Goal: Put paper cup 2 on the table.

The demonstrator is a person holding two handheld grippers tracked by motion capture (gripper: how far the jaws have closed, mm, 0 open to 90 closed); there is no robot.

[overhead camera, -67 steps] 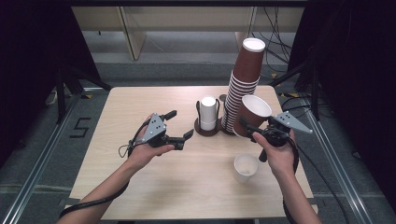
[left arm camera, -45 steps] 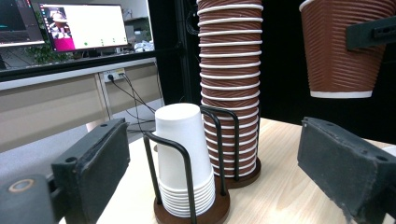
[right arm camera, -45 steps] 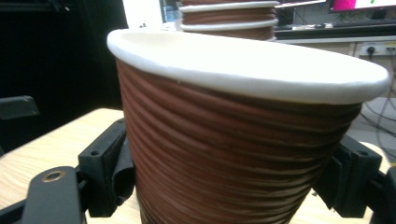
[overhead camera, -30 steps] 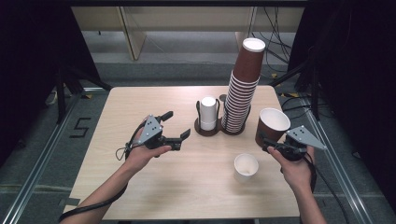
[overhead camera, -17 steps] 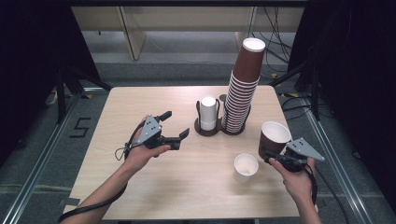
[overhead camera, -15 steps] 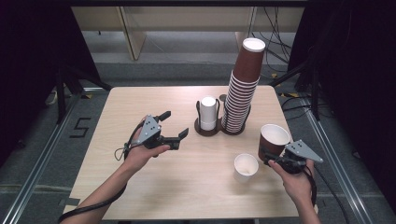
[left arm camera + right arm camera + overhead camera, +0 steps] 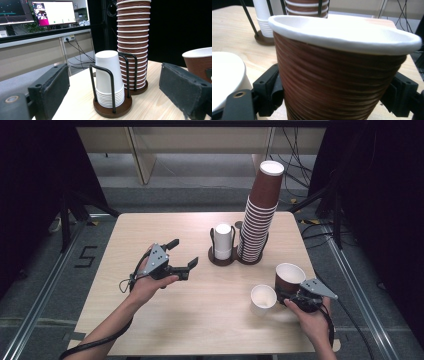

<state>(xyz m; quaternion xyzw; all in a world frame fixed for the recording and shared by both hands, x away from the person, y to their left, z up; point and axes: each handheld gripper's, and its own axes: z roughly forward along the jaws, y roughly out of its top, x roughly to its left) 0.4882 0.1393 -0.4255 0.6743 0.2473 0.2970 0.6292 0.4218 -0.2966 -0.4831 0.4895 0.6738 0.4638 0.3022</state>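
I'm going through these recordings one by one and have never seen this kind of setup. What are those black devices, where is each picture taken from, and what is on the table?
There is no robot here. A person holds a hand-held two-jaw gripper in each hand. One picture is the high view, taken from above the person's side of the table. The other two come from cameras riding on the grippers, looking out along their black jaws.

The left gripper is open and holds nothing; its view faces a rack with a stack of white cups turned upside down and, right behind it, a tall stack of brown ribbed cups.

The right gripper is closed around a single brown cup, upright, low over the table's right side. Whether the cup touches the table I cannot tell. Beside it stands one upright white cup.
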